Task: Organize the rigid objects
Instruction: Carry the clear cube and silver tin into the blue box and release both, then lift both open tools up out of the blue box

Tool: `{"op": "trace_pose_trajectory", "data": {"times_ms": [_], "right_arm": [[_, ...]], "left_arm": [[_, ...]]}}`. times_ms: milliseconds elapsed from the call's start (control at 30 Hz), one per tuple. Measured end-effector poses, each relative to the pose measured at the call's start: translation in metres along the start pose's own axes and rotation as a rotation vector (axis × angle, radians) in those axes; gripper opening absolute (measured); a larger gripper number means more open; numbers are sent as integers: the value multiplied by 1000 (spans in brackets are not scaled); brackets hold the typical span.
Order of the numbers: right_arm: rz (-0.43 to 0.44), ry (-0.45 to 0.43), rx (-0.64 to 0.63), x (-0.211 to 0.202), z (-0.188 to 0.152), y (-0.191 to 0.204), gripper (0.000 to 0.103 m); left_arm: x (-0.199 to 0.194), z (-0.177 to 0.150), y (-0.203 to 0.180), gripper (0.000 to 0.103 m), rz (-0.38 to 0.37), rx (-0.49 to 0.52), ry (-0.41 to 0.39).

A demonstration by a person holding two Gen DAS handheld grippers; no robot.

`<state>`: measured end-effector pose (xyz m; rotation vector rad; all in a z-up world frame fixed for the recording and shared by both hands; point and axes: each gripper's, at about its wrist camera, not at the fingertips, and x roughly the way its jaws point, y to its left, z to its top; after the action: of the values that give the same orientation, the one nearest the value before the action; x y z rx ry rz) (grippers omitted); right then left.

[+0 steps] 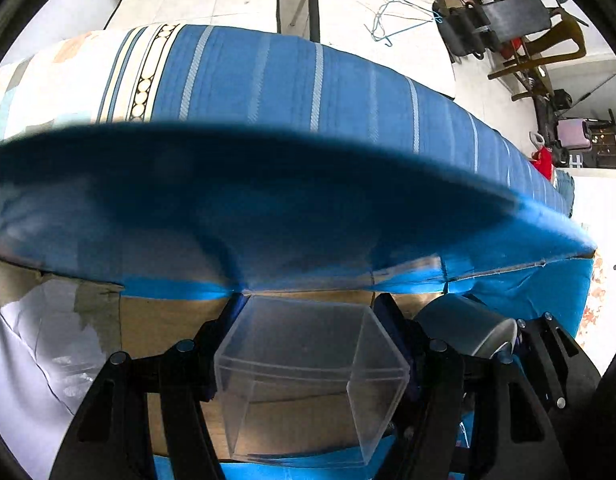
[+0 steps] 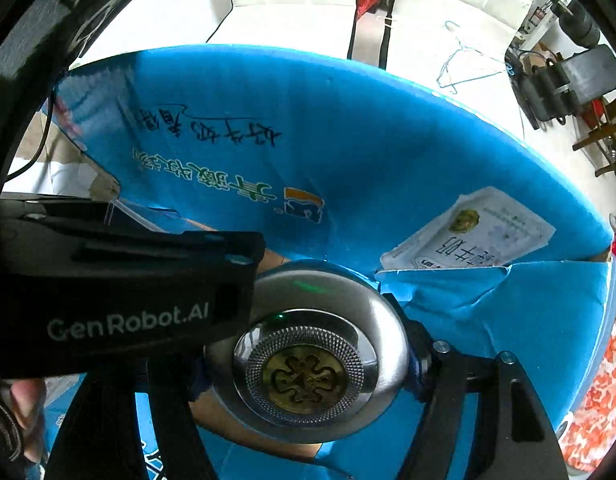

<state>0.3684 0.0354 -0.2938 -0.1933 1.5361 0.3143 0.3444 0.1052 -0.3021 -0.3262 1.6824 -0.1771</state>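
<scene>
A clear plastic box (image 1: 308, 376) sits between the fingers of my left gripper (image 1: 310, 320), which is shut on it, just over the brown inside of a blue cardboard carton (image 1: 268, 216). My right gripper (image 2: 304, 364) is shut on a round silver tin (image 2: 308, 292) with a gold emblem on its face. In the left wrist view the tin (image 1: 468, 326) hangs close to the right of the clear box. The left gripper's black body (image 2: 128, 300) crosses the right wrist view and touches or overlaps the tin's left side. The carton's printed flap (image 2: 348, 140) stands open behind both.
A white label (image 2: 472, 232) is stuck on the carton flap. A blue striped cover (image 1: 308, 80) lies beyond the carton. Wire hangers (image 1: 392, 12) lie on the white floor, with dark clutter (image 1: 508, 24) at far right. A white bag (image 1: 32, 344) sits left; a hand (image 2: 24, 400) shows.
</scene>
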Motion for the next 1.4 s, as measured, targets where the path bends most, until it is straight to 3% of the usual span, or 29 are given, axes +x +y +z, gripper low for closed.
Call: {"op": "trace_pose_trajectory", "data": {"times_ms": [67,100,200,300,600,1033,1400], "right_arm": [[0,7,8,-1,1,3,81],[11,10,20,-3,2,1,82],[12,-21,40,-16,3,-1,91],[-13,-46,48,-31,-2,-4,96],[-12,-41,176,-66,-54,-23,99],[-42,-181,209,-138,-129,0,99],[-16,-287,214,-195,-176,14,99]], "left_arm": [[1,-2,2,64,3,-13,15],[2,1,0,72,7,-17,29],[-10,0,-2,81,8,-14,17],[-26,-5,-5,102,27,10,2],[-72,-50,8,103,84,15,-103],[-125,-152,-7,103,261,1,-360],[-164,-208,-27,103,278,2,-477]]}}
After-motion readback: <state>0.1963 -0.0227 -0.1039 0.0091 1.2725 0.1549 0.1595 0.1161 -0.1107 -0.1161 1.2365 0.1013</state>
